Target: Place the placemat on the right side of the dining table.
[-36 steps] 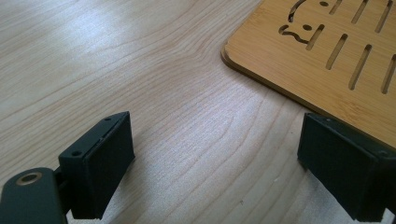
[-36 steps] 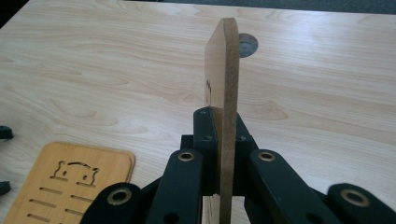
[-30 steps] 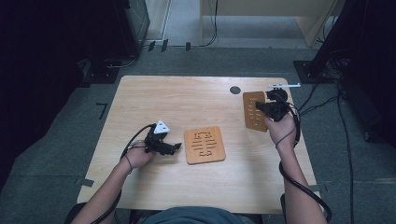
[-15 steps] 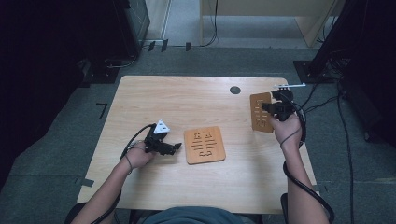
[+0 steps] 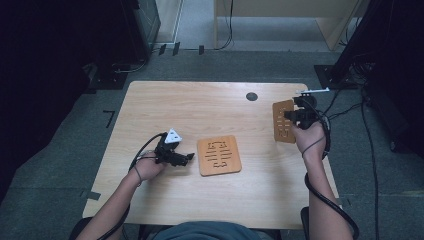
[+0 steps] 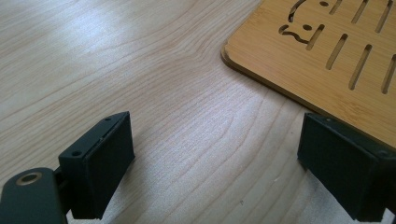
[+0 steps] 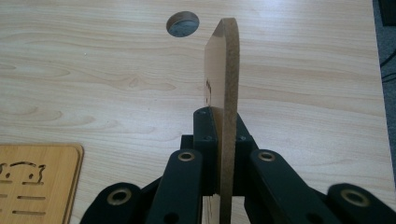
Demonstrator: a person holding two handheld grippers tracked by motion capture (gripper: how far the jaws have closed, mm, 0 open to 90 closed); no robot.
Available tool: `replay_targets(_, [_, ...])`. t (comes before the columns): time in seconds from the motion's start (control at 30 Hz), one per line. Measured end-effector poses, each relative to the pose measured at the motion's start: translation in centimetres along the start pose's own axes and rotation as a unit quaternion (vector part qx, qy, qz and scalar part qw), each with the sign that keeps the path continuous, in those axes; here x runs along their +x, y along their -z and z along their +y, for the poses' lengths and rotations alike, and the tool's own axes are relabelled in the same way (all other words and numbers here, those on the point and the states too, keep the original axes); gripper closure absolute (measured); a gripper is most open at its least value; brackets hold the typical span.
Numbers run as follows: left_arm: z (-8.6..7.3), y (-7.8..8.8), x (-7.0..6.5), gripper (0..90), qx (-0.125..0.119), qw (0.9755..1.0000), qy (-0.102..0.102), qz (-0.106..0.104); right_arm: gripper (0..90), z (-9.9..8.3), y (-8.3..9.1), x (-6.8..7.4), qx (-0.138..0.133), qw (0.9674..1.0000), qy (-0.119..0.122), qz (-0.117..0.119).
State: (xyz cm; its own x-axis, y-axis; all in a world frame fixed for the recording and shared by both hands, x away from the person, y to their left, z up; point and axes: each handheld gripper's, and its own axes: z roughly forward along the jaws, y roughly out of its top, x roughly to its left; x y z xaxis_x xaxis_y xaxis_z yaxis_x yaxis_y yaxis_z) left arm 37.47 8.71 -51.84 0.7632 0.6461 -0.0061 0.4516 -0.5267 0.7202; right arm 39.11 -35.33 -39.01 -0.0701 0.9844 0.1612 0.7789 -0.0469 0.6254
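Table: light wooden table (image 5: 200,107) with a dark round grommet hole (image 5: 252,96) at about 1 o'clock from centre.

Right gripper (image 5: 291,116) sits near the table's 3 o'clock edge, held in the person's right hand (image 5: 310,138). Jaws are clamped on a thin brown slotted bamboo board (image 5: 283,121), lifted off the table. In the right gripper view the held board (image 7: 223,84) stands on edge, running straight up between the jaws, with the grommet hole (image 7: 183,23) at 11 o'clock from its top.

Left gripper (image 5: 186,158) is at roughly 8 o'clock from table centre, held in the left hand (image 5: 149,166), with a grey triangular plate (image 5: 173,136) on top and a black cable (image 5: 145,148) looping back to the wrist. Jaws spread wide, nothing between them, low over bare wood in the left gripper view.

Second square bamboo board with cut slots (image 5: 218,155) lies flat near table centre, just beside the left gripper at its 3 o'clock. In the left gripper view that board's (image 6: 327,51) corner is at 1 o'clock, the right-hand jaw overlapping its edge; contact can't be confirmed.
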Motion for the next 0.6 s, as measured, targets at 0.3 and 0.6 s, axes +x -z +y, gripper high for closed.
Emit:
replay_targets(0.3, [0.0,0.0,0.0,9.7,0.000,1.0000,0.000,0.000,86.8,-0.1,-0.7,-0.3,-0.014,0.9999,-0.005,0.001])
replay_targets(0.6, [0.0,0.0,0.0,9.7,0.000,1.0000,0.000,0.000,87.6,0.4,-2.2,-0.9,-0.014,0.9993,-0.031,0.012])
